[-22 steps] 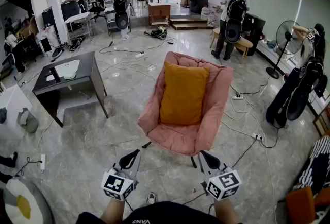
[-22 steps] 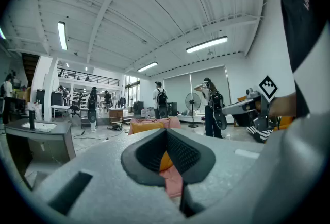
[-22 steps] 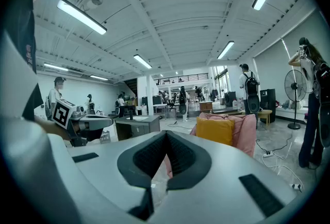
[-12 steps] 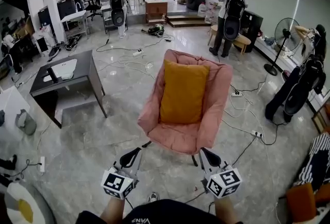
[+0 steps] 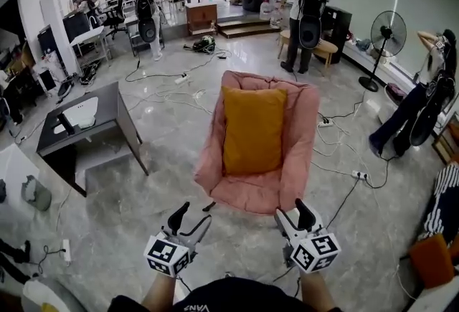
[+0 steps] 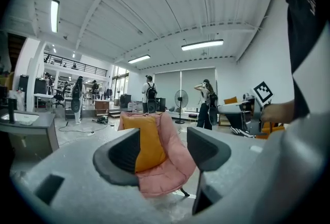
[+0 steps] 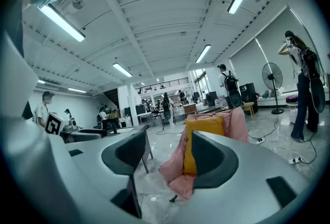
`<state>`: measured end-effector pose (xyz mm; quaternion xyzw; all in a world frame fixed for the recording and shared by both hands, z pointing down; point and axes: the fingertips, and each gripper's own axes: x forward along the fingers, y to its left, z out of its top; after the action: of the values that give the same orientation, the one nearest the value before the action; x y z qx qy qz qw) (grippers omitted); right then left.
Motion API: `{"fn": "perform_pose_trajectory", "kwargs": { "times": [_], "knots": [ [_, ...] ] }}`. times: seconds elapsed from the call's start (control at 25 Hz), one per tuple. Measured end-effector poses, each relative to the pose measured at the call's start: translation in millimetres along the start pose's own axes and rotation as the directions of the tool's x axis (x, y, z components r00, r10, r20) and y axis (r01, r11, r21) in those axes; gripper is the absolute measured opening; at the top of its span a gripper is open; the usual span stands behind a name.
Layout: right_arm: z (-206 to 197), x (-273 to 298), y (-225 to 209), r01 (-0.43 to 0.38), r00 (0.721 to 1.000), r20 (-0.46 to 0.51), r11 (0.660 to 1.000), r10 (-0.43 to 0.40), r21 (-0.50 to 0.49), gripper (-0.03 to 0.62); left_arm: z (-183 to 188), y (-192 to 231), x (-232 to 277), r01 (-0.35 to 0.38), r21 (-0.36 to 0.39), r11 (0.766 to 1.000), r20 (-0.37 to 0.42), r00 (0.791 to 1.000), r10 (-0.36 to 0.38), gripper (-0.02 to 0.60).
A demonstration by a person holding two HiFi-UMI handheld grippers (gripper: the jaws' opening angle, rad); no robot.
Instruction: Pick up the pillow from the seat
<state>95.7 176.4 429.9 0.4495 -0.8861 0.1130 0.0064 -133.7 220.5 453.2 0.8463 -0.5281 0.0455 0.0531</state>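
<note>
Our left claw [image 5: 193, 216] and right claw [image 5: 294, 211] gape wide and empty, short of the pink chair [image 5: 247, 192]. The orange pillow [image 5: 252, 130] leans against its back. We see little of its legs.

1. In my left gripper view, a jaw covers the lower left part of the pillow [image 6: 152, 140].
2. In my right gripper view, a jaw hides its lower right.
3. The head view's right edge crops some striped fabric [image 5: 441, 203].

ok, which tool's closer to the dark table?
Left. The left tool sits right of the dark table, nearer the camera; right tool is farther right, across the pink chair's front.
</note>
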Motion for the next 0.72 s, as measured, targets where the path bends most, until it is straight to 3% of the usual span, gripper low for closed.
{"fn": "perform_pose_trajectory", "kwargs": {
  "times": [0.24, 0.44, 0.72],
  "knots": [
    [-15.4, 0.4, 2.8, 0.041, 0.999, -0.034, 0.999, -0.04, 0.034, 0.267, -13.1, 20.3, 4.2, 0.01, -0.048, 0.999, -0.014, 1.0, -0.011, 0.3],
    [-18.8, 4.4, -26.8, 0.099, 0.994, -0.062, 0.99, -0.093, 0.104, 0.267, -23.4, 13.6, 24.5, 0.044, -0.076, 0.996, -0.033, 0.998, -0.047, 0.302],
    [-5.3, 54.7, -60.1, 0.061, 0.996, -0.066, 0.99, -0.053, 0.125, 0.267, -5.3, 34.9, 67.0, 0.005, -0.063, 0.998, -0.034, 0.999, -0.007, 0.302]
  ]
}}
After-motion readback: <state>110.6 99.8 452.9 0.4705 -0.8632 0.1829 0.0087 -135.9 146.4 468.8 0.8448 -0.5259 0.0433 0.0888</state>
